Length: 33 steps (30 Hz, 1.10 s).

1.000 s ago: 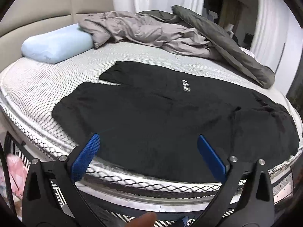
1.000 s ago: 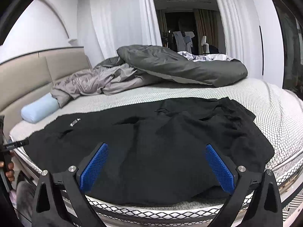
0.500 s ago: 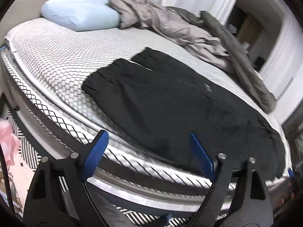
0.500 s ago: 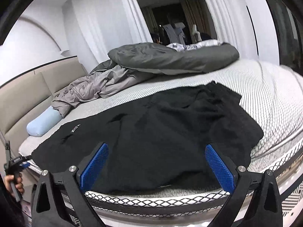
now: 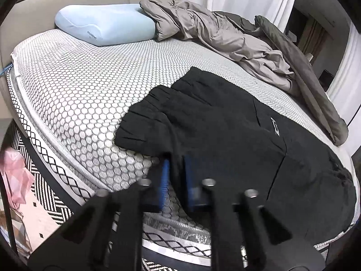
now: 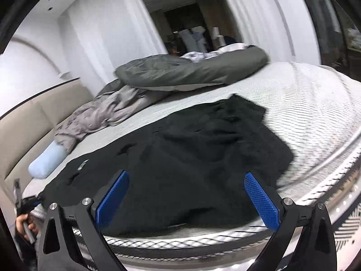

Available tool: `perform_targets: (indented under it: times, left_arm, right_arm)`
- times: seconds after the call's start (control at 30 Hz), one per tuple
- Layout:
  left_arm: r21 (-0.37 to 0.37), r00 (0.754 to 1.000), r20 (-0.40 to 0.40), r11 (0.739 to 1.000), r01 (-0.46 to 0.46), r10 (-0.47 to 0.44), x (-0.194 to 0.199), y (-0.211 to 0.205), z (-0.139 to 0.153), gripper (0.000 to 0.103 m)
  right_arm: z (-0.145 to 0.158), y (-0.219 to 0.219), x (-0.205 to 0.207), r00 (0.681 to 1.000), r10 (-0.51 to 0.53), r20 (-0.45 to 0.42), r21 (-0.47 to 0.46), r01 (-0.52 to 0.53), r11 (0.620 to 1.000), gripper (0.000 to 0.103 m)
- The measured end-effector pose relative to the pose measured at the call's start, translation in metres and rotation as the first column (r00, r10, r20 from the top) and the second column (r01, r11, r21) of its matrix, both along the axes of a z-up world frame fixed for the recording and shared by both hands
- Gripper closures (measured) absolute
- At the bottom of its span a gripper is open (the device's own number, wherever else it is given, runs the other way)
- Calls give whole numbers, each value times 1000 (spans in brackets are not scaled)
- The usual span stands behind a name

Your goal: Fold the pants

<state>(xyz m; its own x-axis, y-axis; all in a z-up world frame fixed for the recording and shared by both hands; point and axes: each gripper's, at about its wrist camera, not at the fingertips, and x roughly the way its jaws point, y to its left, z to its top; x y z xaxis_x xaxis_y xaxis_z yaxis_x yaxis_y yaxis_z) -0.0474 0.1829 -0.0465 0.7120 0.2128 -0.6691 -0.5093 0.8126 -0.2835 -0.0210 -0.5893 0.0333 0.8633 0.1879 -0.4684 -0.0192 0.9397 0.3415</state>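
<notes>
Black pants [image 5: 225, 135] lie spread flat across the near side of the bed, leg cuffs toward the pillow and waist end to the right. My left gripper [image 5: 176, 180] is shut on the near edge of the closer leg, a strip of black cloth pinched between its blue pads [image 5: 165, 180]. In the right wrist view the pants [image 6: 191, 158] fill the middle. My right gripper [image 6: 187, 198] stands wide open just above the bed's edge at the waist end, with nothing pressed between its pads. A hand [image 6: 24, 223] holding the other gripper shows at the far left.
The mattress [image 5: 79, 90] has a honeycomb cover and a mesh side. A light blue pillow [image 5: 106, 24] sits by the headboard. A crumpled grey duvet [image 5: 214, 31] and a darker one [image 6: 191, 67] lie along the far side. A patterned rug [image 5: 45, 198] and something pink [image 5: 13, 176] are on the floor.
My left gripper slid left along the bed edge toward the leg cuffs and closed on the pants' near edge. The right gripper shifted and rolled a little, staying open.
</notes>
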Motion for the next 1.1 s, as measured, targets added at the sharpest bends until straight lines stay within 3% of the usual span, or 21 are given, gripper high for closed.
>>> perform_targets:
  times: [0.17,0.27,0.37,0.47,0.6,0.7,0.9,1.1]
  left_arm:
    - [-11,1000,21,1000,-19,19,-6,12,6,99]
    - [-14,1000,9,1000,-11,11,-7,14,1,99]
    - [-20,1000,10,1000,-10,10,-9,13,-1,99]
    - [-42,1000,19,999,-9,9,-9,16,-2,100]
    - [-46,1000,23,999,5,-4,-13,18,-1,101]
    - [-38,1000,20,999,21,-20,-19,18,-1,101]
    - [-19,999,5,999,36,-36,-38,15,4,101]
    - [-30,998,44,998,50,-49,-42,22,31,102]
  right_arm:
    - [-22,-52,2,989,-106,-105,123,119,985,0]
    - [-46,-74,14,981,-70,-180,257,116,959,2]
    - [-63,-86,33,975,-38,-219,312,107,944,21]
    - [-68,-97,44,980,-45,-195,395,121,911,38]
    - [-58,-87,43,977,-104,-185,264,152,952,76]
    - [-60,-97,30,979,-96,-181,320,151,935,89]
    - [-41,-93,0,988,-102,-116,371,139,918,91]
    - [-23,-93,-16,983,-115,-146,356,161,921,91]
